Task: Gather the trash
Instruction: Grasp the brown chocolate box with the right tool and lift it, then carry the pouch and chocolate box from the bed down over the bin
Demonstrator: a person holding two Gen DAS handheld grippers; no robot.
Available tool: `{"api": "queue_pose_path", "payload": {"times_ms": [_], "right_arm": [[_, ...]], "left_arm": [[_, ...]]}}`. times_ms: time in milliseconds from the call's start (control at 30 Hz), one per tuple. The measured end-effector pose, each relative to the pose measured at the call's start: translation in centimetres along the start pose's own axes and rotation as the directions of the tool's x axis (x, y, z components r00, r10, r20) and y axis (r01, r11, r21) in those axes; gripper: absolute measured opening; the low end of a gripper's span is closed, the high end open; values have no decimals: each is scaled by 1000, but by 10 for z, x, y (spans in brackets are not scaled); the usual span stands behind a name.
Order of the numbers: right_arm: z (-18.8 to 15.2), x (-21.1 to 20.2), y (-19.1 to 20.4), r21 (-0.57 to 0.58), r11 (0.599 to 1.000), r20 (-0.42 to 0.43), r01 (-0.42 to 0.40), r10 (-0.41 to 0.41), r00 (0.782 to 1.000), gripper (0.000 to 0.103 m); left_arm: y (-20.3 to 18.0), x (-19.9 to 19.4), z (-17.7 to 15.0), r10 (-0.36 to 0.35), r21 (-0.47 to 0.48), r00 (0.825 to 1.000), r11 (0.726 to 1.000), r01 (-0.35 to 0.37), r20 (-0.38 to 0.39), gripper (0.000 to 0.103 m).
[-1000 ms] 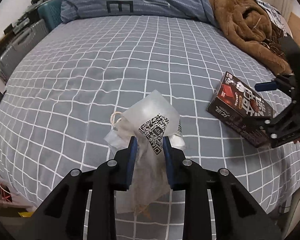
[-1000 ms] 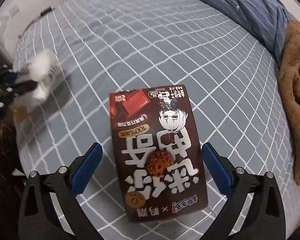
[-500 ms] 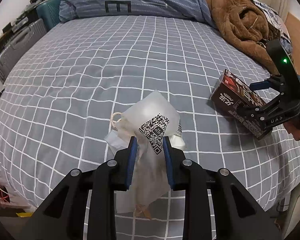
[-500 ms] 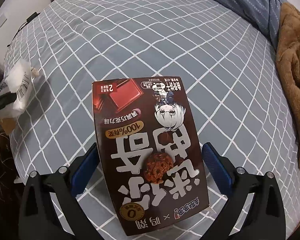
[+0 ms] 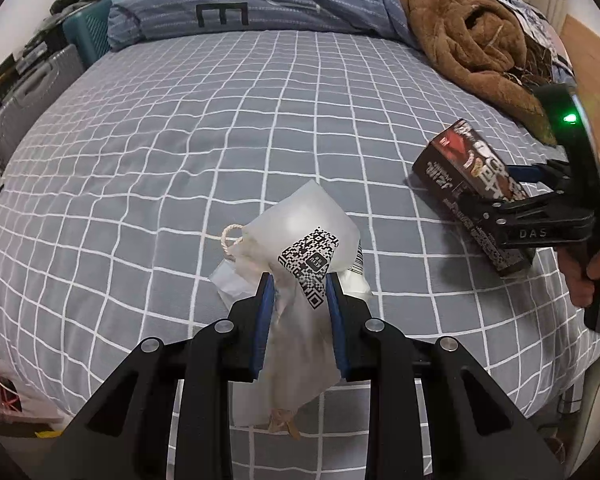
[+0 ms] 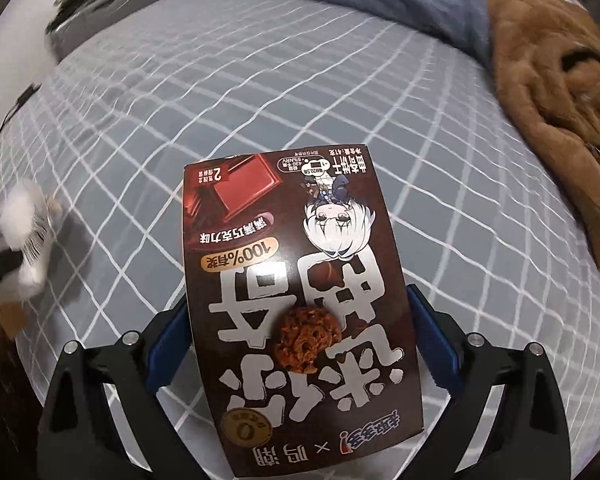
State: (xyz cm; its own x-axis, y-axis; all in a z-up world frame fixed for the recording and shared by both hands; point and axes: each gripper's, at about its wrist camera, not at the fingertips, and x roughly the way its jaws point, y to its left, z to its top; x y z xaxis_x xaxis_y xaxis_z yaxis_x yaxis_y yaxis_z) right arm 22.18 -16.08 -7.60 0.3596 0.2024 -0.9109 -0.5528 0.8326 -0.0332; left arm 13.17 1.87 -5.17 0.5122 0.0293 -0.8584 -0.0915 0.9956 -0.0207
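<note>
Bed (image 5: 204, 128) with grey checked cover serves as landmark. Left gripper (image 5: 299, 280) above the bed's near edge, fingers (image 5: 265, 304) clenched on a crumpled white wrapper (image 5: 304, 248) bearing a QR code, looped string at its far-left side; wrapper held off the cover. Right gripper (image 6: 300, 336) over the bed's right part, fingers (image 6: 432, 336) grasping both side edges of a dark brown snack box (image 6: 296, 292), raised above the cover. Brown fleece garment (image 5: 468, 36) lies on the bed's far right corner, blue striped duvet (image 5: 260, 0) along the bed's head.
</note>
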Motion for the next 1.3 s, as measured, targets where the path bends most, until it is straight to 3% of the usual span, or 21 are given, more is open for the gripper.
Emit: {"api": "queue_pose_path", "payload": {"times_ms": [200,600,933,1300], "right_arm": [[-14,-31,-7,93,995,28,40,-43,999,92],[-8,-36,-23,173,981,95,90,-107,990,92],[-9,-36,-6,149,976,123,157,-176,977,93],[-26,-42,-3,202,970,113,132,-157,981,92]], "left_arm": [[-11,-4,-2,-18,10,1000,1000,18,7,26],[-27,-29,-9,-29,22,999,999,28,29,26],[-32,-58,-29,-49,14,997,999,49,52,26],[-36,-78,-52,-62,9,997,998,62,49,26]]}}
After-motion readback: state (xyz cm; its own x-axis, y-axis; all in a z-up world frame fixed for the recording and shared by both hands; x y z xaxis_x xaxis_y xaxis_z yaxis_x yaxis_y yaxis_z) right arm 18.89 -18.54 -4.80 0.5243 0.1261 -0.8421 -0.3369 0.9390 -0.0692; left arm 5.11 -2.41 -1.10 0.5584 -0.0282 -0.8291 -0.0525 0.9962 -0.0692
